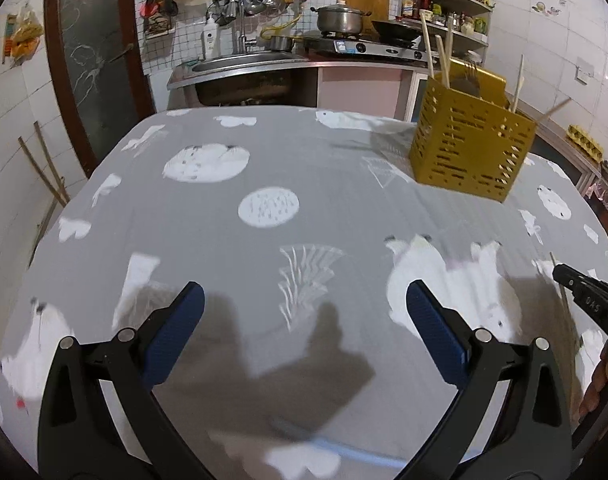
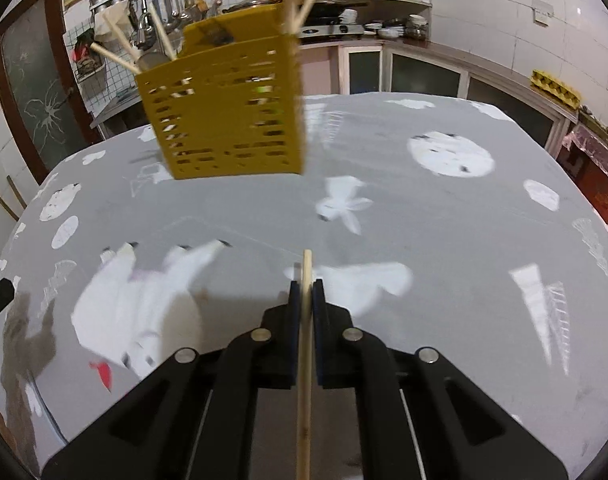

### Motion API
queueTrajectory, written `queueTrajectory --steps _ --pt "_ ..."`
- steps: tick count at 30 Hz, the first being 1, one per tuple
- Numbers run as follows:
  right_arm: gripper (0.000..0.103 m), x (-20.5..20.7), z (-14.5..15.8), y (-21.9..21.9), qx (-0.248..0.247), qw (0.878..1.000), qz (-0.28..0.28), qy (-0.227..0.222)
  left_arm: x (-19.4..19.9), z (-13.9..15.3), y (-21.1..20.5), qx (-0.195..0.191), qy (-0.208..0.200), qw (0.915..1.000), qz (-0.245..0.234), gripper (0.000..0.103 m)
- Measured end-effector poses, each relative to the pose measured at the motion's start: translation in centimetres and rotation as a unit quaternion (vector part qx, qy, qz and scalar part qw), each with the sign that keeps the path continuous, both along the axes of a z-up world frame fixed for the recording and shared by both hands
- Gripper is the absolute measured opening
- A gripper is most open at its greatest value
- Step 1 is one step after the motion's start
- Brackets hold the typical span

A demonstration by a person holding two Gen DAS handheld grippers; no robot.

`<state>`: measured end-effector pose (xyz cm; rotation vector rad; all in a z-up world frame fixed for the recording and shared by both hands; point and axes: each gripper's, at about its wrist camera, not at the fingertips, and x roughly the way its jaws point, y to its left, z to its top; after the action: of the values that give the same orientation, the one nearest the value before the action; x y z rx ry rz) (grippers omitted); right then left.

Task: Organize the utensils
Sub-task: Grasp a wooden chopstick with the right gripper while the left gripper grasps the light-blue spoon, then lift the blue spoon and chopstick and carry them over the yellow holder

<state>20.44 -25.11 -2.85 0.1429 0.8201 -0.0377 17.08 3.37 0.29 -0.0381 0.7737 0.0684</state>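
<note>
A yellow slotted utensil holder (image 1: 471,148) (image 2: 224,108) stands on the table at the far side, with several wooden chopsticks (image 1: 428,46) (image 2: 118,50) and a fork sticking out of it. My right gripper (image 2: 306,286) is shut on a single wooden chopstick (image 2: 305,360), which runs lengthwise between the blue pads, its tip poking out toward the holder. Its black tip also shows in the left wrist view as the right gripper (image 1: 559,270) at the right edge. My left gripper (image 1: 304,300) hangs open over the cloth with nothing between its fingers.
A grey tablecloth (image 1: 311,184) (image 2: 423,216) with white prints covers the table. Behind it are a steel sink (image 1: 240,62), a stove with a pot (image 1: 339,18), shelves of bottles and hanging ladles. Sticks lean against the left wall (image 1: 48,172).
</note>
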Motion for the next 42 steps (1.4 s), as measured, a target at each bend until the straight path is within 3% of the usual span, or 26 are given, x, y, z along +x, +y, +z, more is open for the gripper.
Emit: queueTrajectory --steps 9,11,15,17,20,21,25,33,42 --pt "0.006 -3.3 0.4 -2.0 -0.020 1.000 0.019 -0.007 -4.5 -2.6 -1.9 -0.021 0.051 0.9963 0.066 0.097" --pt "0.006 -4.0 0.4 -2.2 -0.024 0.999 0.021 -0.010 -5.1 -3.2 -2.2 -0.029 0.065 0.9945 0.077 0.090" --pt "0.006 -4.7 0.2 -2.7 -0.021 1.000 0.020 -0.010 -5.3 -5.0 -2.3 -0.053 0.108 0.9886 0.091 0.062" --pt "0.006 -4.6 0.0 -2.9 -0.017 1.000 0.018 -0.008 -4.8 -5.4 -2.6 -0.048 0.114 0.9876 0.097 0.060" --pt "0.006 -4.5 -0.2 -3.1 -0.011 1.000 0.012 -0.008 -3.8 -5.4 -2.5 -0.049 0.123 0.9866 0.095 0.042" --pt "0.006 -4.5 -0.3 -3.2 -0.010 1.000 0.011 -0.007 -3.4 -5.3 -2.4 -0.051 0.125 0.9866 0.092 0.028" --pt "0.006 -4.4 -0.4 -3.6 -0.003 1.000 0.004 -0.006 -2.0 -5.1 -2.0 -0.060 0.138 0.9858 0.074 0.017" --pt "0.006 -4.0 0.0 -3.6 0.000 1.000 -0.005 -0.009 1.0 -4.8 -2.6 -0.045 0.141 0.9886 0.025 0.005" --pt "0.006 -3.4 1.2 -3.4 0.001 0.999 -0.024 -0.029 3.5 -3.7 -3.2 -0.039 0.119 0.9916 -0.032 0.005"
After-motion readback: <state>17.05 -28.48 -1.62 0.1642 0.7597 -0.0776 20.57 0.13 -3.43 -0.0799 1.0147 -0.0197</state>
